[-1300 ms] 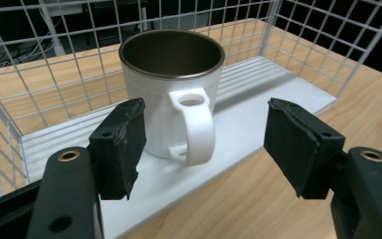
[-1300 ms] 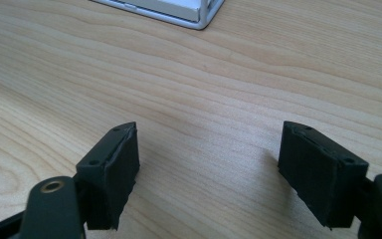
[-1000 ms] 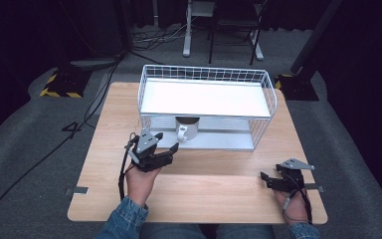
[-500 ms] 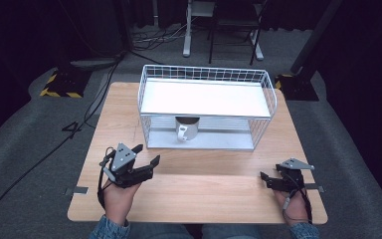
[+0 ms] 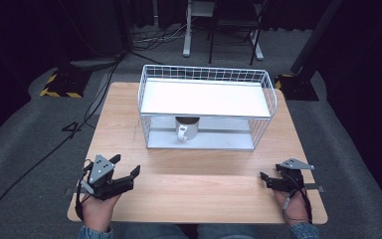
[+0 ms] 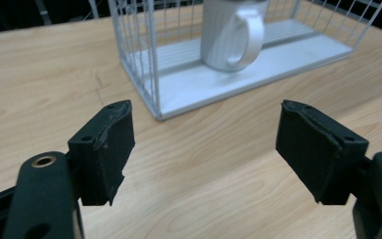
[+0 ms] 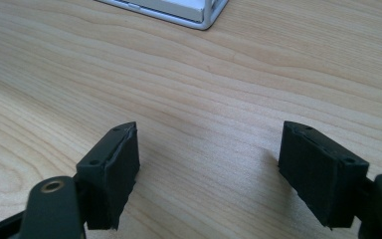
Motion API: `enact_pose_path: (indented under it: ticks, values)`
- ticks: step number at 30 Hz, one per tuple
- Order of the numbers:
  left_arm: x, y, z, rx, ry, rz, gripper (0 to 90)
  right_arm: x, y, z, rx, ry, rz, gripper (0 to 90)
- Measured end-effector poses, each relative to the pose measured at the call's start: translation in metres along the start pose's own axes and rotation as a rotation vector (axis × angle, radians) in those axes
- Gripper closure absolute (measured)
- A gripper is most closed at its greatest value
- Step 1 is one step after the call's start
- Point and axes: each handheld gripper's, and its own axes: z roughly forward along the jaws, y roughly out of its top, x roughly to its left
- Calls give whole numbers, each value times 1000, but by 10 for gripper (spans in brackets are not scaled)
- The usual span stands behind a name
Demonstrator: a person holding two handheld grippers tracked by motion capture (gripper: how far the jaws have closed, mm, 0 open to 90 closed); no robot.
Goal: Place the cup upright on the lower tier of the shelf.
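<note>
**Left gripper pulls back from the basket**

Since the earlier frame, the left gripper (image 5: 124,169) moves away from the wire basket (image 5: 206,79) toward the near left corner of the wooden surface (image 5: 199,194). Its fingers (image 6: 104,149) stand wide apart and hold nothing. The right gripper (image 5: 264,180) stays near the right corner, fingers (image 7: 110,172) also wide. A white mug (image 5: 185,128) stands upright on the lower level of the basket, under its white shelf (image 5: 204,97).

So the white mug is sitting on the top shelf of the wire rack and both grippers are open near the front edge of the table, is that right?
Not quite. The white mug stands on the bottom shelf of the wire rack, under the top shelf, as the high view shows. The rest holds: the left gripper and right gripper are open near the table's front edge.
</note>
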Motion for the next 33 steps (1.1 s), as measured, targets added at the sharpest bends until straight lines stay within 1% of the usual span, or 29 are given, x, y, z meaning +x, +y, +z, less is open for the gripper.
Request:
enact_pose_path:
  ticks: [4,5,6,11,13,14,16,17,19,20,22,24,28,29,32,33]
  values:
    - [8,-9,7,49,1,-11,213,0,0,0,0,0,0,244]
    - [10,-12,8,66,-5,-22,203,0,0,0,0,0,0,244]
    - [12,-14,10,81,-11,-24,203,0,0,0,0,0,0,244]
    - [20,-24,15,145,-8,-28,193,0,0,0,1,4,-4,244]
    - [25,-30,17,176,-10,-40,193,0,0,0,0,5,-4,244]
    - [25,-30,17,176,-10,-40,193,0,0,0,0,5,-4,244]
    - [30,-35,21,200,-10,-56,193,0,0,0,1,5,-4,243]
    - [32,-37,22,212,-7,-53,193,0,0,0,1,5,-3,243]
    - [33,-39,23,222,-1,-51,194,0,0,0,1,5,-4,244]
    - [34,-40,25,235,0,-43,194,0,0,0,1,5,-4,244]
    - [37,-43,29,264,3,-43,195,0,0,0,0,4,-4,243]
    - [40,-47,33,290,-1,-51,195,0,0,0,0,4,-4,243]
    - [45,-51,38,313,-1,-73,192,0,0,0,1,5,-4,243]
    - [46,-52,39,320,-4,-72,187,0,0,0,0,4,-4,243]
    - [47,-54,44,350,7,-74,165,0,0,0,0,4,-4,243]
    - [46,-55,46,348,10,-63,154,1,0,0,0,5,-3,244]
